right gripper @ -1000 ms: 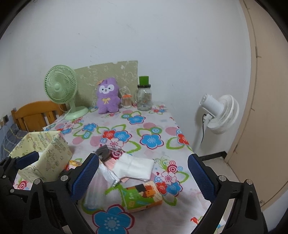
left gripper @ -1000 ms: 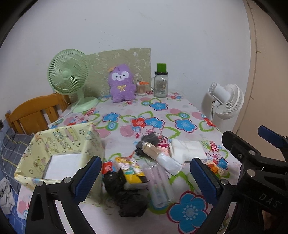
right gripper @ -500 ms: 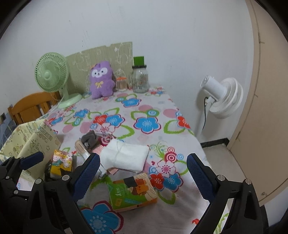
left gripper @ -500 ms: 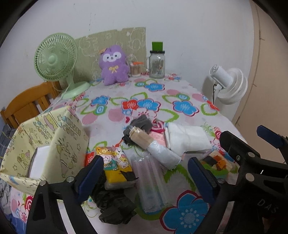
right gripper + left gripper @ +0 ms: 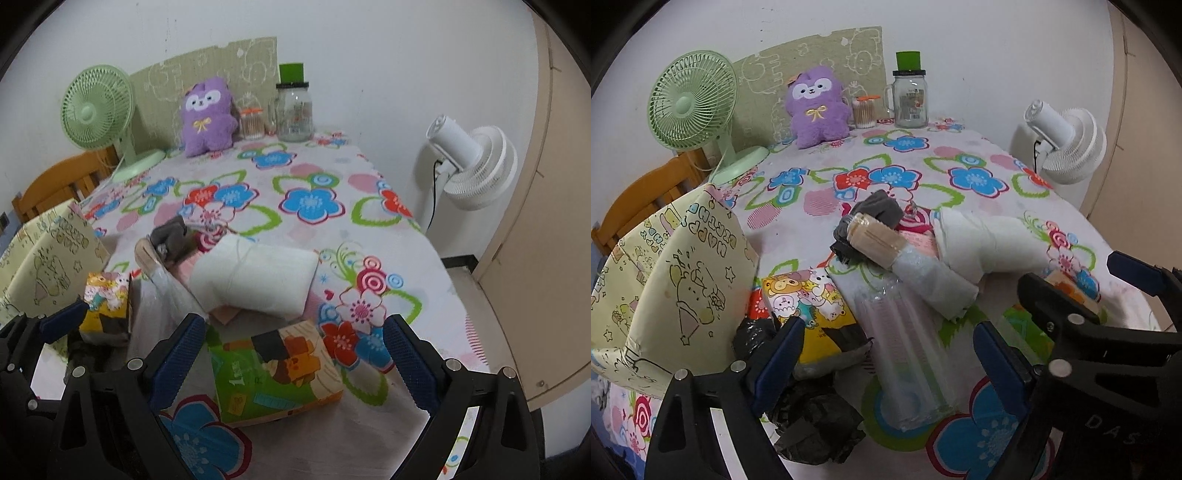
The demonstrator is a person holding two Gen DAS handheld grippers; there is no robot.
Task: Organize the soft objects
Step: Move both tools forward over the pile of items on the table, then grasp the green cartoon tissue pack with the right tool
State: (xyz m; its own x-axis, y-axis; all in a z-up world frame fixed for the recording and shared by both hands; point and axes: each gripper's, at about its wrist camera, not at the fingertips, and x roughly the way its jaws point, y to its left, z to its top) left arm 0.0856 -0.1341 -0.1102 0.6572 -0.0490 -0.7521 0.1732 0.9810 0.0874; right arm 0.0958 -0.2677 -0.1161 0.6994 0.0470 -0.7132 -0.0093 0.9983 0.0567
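My left gripper (image 5: 886, 354) hangs open low over a clear plastic package (image 5: 905, 362), its pads apart from it. Round it lie a yellow cartoon tissue pack (image 5: 809, 310), a crumpled black bag (image 5: 812, 413), a beige and white roll (image 5: 908, 266), a grey cloth (image 5: 879, 214) and a folded white towel (image 5: 990, 243). My right gripper (image 5: 293, 347) is open above a green and orange tissue pack (image 5: 273, 373), with the white towel (image 5: 255, 280) just beyond. A pale yellow fabric bin (image 5: 665, 277) stands at the left.
At the back of the flowered table (image 5: 314, 177) stand a purple plush (image 5: 816, 107), a green fan (image 5: 690, 107), a glass jar (image 5: 910, 99) and a small cotton-swab pot (image 5: 864, 110). A white fan (image 5: 472, 166) stands off the right edge, a wooden chair (image 5: 639, 199) at the left.
Both grippers have sunk toward the table and tipped further down. The pile of soft things now looks larger and closer. Nothing was grasped.
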